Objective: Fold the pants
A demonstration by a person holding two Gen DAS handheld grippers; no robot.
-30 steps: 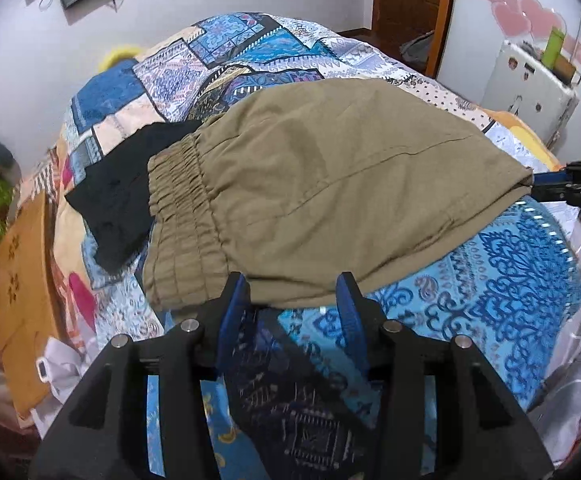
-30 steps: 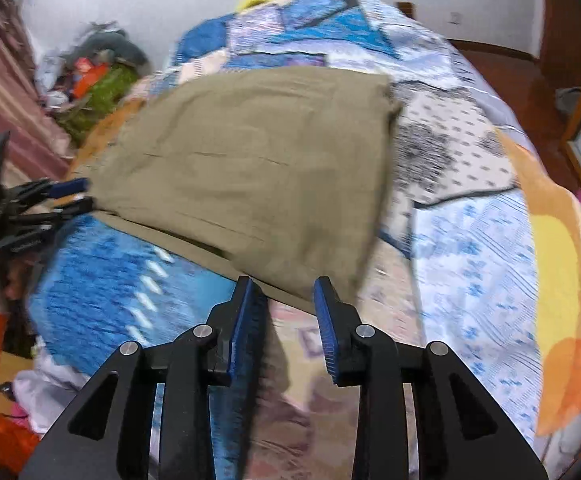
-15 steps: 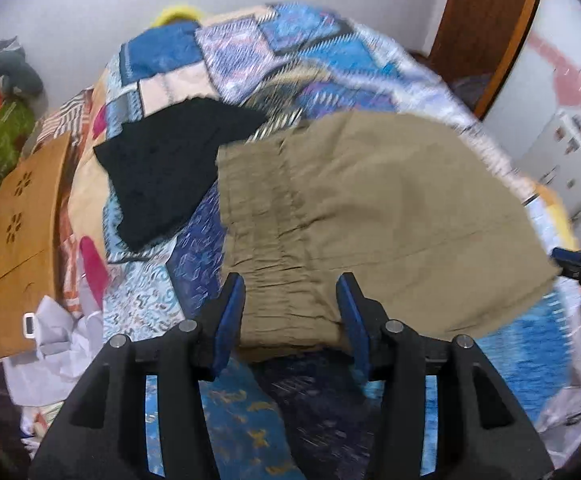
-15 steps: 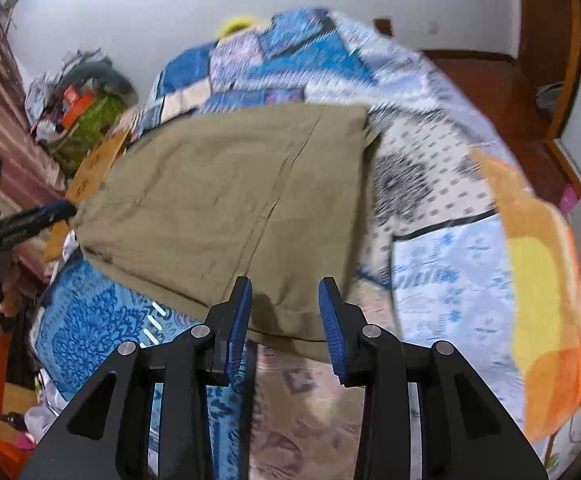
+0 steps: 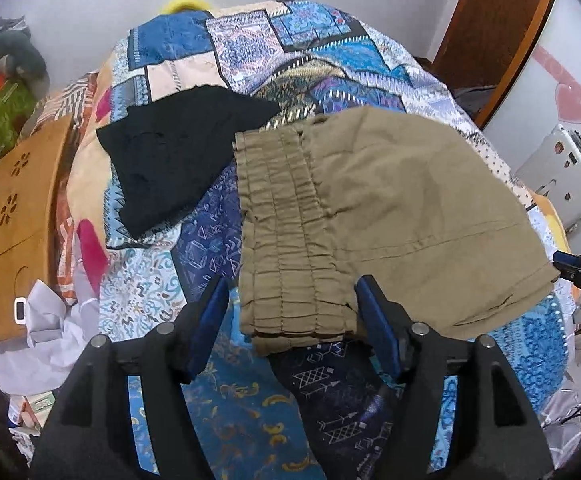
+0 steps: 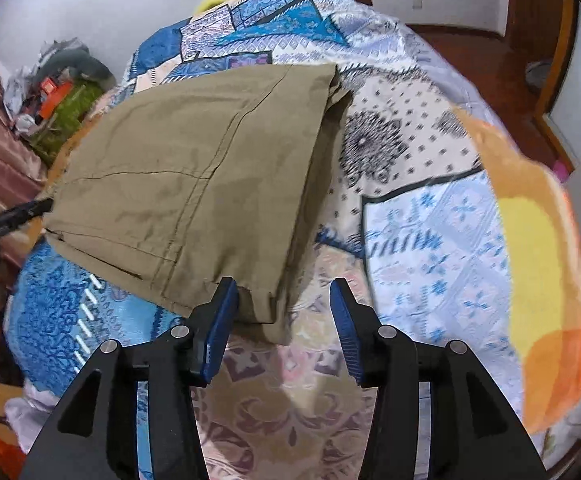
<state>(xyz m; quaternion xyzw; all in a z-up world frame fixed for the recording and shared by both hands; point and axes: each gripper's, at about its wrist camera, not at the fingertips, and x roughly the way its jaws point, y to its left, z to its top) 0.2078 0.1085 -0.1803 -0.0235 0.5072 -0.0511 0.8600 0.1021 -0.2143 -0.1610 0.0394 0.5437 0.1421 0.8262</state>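
The left gripper stands spread astride the waistband corner of the khaki pants, pinching nothing; the right gripper gapes likewise at the hem corner; closing shallow risks catching one layer only, so the stack would slide apart on the patchwork bedspread; beyond lies a black garment.

The pants are plain khaki. The bedspread is a patchwork of blue, cream and purple prints (with orange and yellow at one edge). A black cloth lies on it. Claw pads are blue.
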